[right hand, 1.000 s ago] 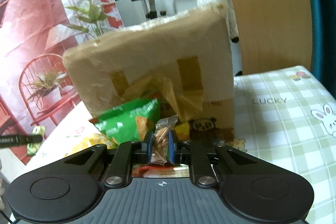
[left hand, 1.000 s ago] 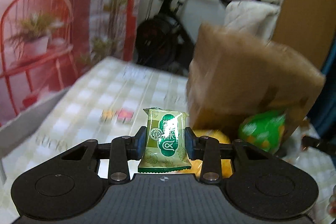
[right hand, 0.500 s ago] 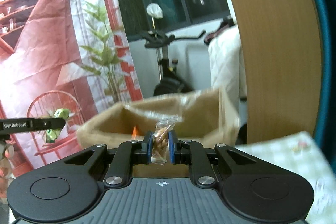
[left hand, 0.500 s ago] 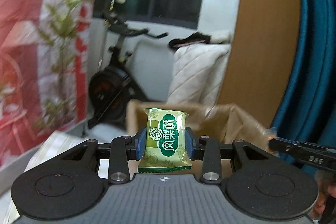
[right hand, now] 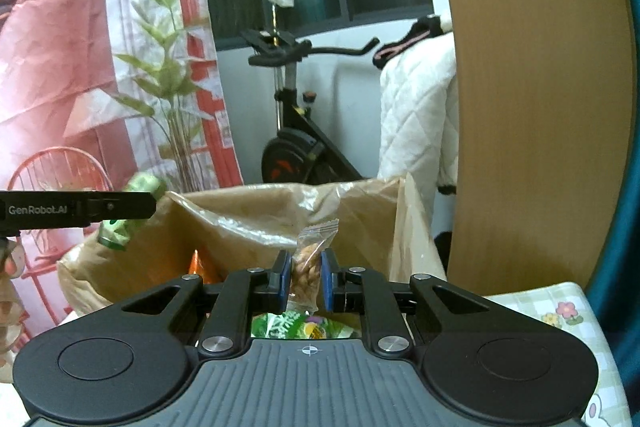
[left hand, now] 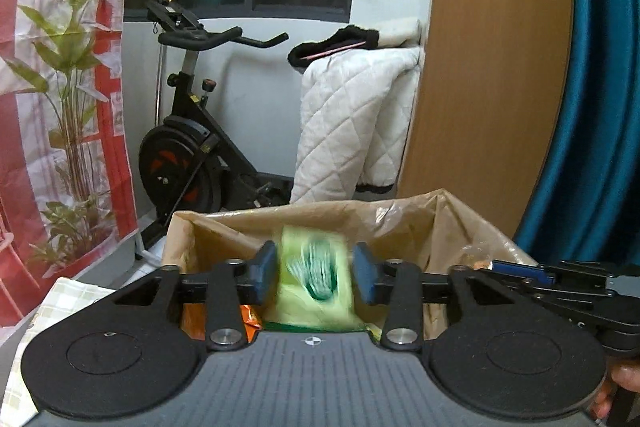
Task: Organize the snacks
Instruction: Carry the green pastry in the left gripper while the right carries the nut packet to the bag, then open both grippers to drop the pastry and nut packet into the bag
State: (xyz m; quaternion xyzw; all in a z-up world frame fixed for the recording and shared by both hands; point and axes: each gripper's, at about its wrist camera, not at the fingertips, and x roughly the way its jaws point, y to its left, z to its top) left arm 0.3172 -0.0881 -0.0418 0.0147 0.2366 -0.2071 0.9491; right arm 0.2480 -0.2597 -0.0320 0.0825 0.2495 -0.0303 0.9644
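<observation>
An open cardboard box [left hand: 312, 223] lined with brown plastic stands in front of both grippers; it also shows in the right wrist view [right hand: 280, 211]. My left gripper [left hand: 314, 273] is open above the box. A green snack packet [left hand: 314, 277] is blurred between its parted fingers, dropping loose. The packet shows in the right wrist view [right hand: 120, 227] beside the left gripper's finger [right hand: 116, 207]. My right gripper [right hand: 305, 275] is shut on a small clear bag of nuts [right hand: 306, 263], held over the box's near edge.
Orange [left hand: 248, 319] and green [right hand: 296, 329] snack bags lie inside the box. A checked tablecloth [right hand: 556, 307] covers the table. An exercise bike [left hand: 188, 155], a white quilt [left hand: 352, 123], a wooden panel [left hand: 488, 67] and a blue curtain [left hand: 600, 87] stand behind.
My left gripper's fingers have opened and the green packet has come loose and blurs downward. Both grippers have come closer over the box opening. The right gripper stays shut on the nuts.
</observation>
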